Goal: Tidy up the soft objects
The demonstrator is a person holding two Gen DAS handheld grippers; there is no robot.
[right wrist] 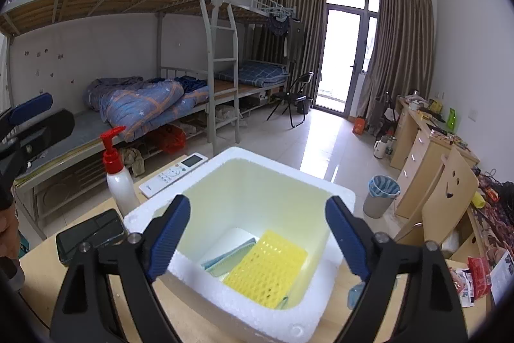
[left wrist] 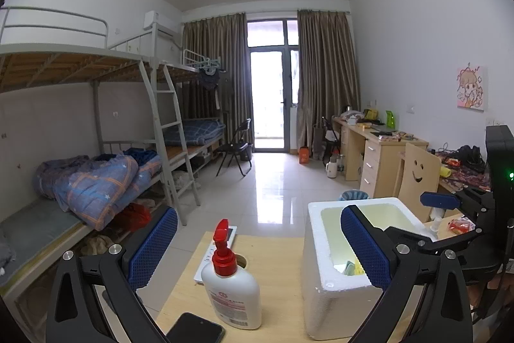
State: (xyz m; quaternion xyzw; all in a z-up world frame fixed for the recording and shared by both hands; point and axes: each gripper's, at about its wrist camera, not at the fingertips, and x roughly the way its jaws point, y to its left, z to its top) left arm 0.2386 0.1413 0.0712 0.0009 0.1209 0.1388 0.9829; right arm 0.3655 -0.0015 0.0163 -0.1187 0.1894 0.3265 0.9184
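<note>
While both grippers hang above the wooden surface [left wrist: 276,266] with nothing between their blue pads, the soft things already lie at the bottom of the white foam box [right wrist: 308,192]: a yellow honeycomb sponge [right wrist: 266,270] resting tilted against the near right corner, and a pale green-edged cloth [right wrist: 229,256] partly tucked under its left side. The right gripper [right wrist: 258,241] is poised directly over the open top of the box, jaws spread wide, one pad over the near left rim and the other over the right wall, touching neither sponge nor cloth as far as the view shows. The left gripper [left wrist: 258,246] sits to the left of the box, jaws likewise spread wide, with a white pump bottle [left wrist: 233,285] with a red nozzle standing upright between its fingers but not gripped. In the left wrist view the foam box [left wrist: 334,294] stands just right of the bottle, and a sliver of yellow shows deep inside it. A dark phone [right wrist: 91,233] lies flat on the near left of the surface, just beside the bottle [right wrist: 119,182], and a white remote control [right wrist: 175,172] lies farther back, beyond the bottle and left of the box. Off the surface to the right, a bin with a blue liner [right wrist: 382,195] stands on the tiled floor near a wooden chair with a smiling face cut-out [right wrist: 449,198].
</note>
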